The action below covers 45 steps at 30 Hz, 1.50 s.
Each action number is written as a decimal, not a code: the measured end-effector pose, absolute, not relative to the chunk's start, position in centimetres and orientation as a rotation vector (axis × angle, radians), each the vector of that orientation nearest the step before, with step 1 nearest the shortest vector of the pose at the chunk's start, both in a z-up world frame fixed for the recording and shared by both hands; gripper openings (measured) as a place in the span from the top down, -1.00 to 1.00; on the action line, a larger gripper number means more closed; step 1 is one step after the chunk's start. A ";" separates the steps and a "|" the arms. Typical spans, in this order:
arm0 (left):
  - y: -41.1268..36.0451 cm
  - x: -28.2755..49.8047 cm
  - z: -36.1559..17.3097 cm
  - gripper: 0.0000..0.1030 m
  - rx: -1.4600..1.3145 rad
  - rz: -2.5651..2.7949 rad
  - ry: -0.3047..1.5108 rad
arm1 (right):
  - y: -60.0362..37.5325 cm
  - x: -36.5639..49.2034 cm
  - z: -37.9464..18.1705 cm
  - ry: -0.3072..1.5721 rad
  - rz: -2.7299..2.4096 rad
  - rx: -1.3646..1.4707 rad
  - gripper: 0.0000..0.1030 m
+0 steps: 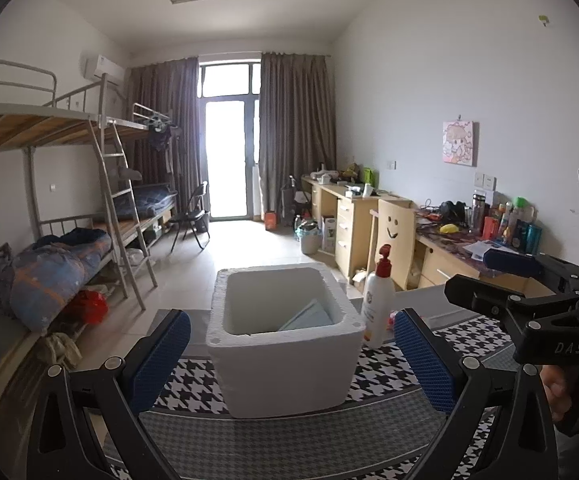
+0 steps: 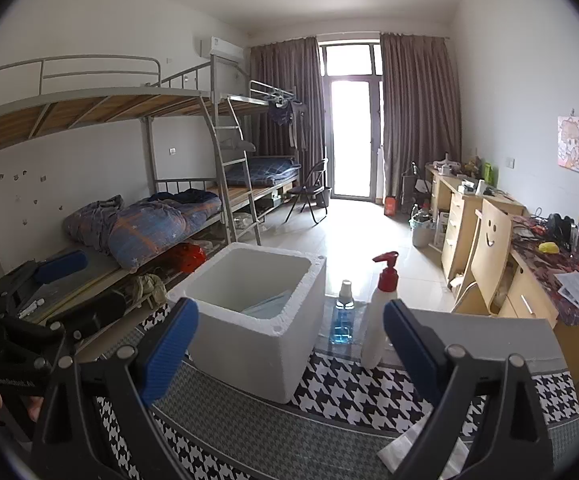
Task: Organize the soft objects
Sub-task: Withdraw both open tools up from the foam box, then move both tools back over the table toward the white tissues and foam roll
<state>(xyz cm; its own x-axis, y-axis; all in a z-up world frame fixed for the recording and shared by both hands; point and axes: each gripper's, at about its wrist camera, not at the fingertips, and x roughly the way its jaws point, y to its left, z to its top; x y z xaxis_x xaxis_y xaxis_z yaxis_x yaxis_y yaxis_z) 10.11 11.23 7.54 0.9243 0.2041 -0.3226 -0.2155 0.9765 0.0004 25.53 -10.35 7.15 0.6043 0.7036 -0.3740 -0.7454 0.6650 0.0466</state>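
The left gripper hovers above a table covered with a black-and-white houndstooth cloth, its jaws spread wide and holding nothing. Straight ahead at twelve o'clock stands a white foam box, open at the top, with a pale flat sheet leaning inside it. At about one o'clock, just beside the box, stands a white pump bottle with a red top.

The right gripper also hangs over the cloth with its jaws wide and empty. From its view the box lies at about eleven o'clock, the pump bottle at about one, and a small blue spray bottle stands between them. A crumpled white plastic wrapper lies on the cloth at about five o'clock, partly hidden behind the right finger; what it holds cannot be told.

Bunk beds line the wall at nine o'clock and desks at three.
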 end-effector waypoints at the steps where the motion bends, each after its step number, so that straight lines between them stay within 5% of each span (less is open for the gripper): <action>1: 11.0 10.1 7.5 -0.98 -0.032 0.213 0.330 | -10.5 25.5 7.1 0.378 0.838 -0.116 -0.86; 45: 4.2 10.1 6.0 -0.98 -0.036 0.011 0.337 | -18.7 23.7 5.2 0.350 0.665 -0.050 -0.86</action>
